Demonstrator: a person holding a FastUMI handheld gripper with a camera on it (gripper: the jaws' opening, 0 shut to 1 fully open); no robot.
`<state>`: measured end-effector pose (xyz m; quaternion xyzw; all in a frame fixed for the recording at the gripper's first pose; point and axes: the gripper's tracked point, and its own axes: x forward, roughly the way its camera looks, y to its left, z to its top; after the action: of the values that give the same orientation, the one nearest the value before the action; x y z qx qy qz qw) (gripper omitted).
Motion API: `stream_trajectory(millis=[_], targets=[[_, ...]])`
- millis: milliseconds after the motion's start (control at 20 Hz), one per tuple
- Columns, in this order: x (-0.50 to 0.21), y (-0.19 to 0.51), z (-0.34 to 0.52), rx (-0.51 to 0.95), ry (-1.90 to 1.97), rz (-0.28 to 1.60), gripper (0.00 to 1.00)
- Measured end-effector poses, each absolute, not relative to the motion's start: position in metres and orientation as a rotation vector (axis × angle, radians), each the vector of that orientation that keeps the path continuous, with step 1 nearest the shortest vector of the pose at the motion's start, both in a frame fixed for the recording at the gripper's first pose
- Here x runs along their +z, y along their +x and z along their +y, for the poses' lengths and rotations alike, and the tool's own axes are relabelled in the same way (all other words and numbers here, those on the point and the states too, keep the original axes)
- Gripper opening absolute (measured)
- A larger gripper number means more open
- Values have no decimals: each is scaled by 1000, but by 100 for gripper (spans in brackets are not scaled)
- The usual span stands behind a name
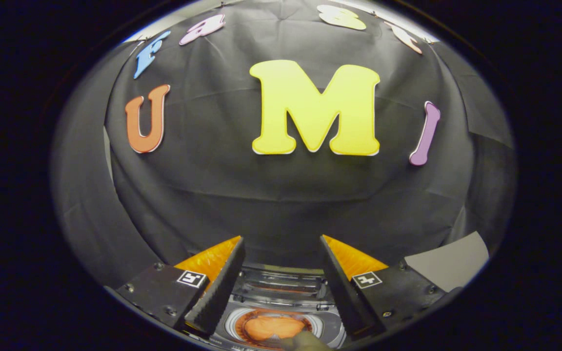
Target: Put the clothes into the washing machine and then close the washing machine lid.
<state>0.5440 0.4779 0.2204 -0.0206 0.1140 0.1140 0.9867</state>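
Clothes (273, 327) look already inside the washer (281, 287), seen between the fingers of the open, empty gripper (281, 253), so closing the lid seems left

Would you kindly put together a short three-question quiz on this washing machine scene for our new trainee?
1. True or false: the claw is clamped on a garment.
2. What lies inside the washing machine's opening, seen low between the claw's fingers? A) an orange item B) a blue towel C) a white plate
3. Fill in: the washing machine sits ____ the claw.

Key:
1. False; the fingers stand apart with nothing between them.
2. A; an orange item, apparently clothing, lies in the opening.
3. Below; the claw hangs above it, facing the booth wall.
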Motion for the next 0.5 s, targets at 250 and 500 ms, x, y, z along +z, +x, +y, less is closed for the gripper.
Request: stream_trajectory(millis=[250,500], targets=[[210,571,481,204,-14,287,94],[180,595,484,175,28,386,94]])
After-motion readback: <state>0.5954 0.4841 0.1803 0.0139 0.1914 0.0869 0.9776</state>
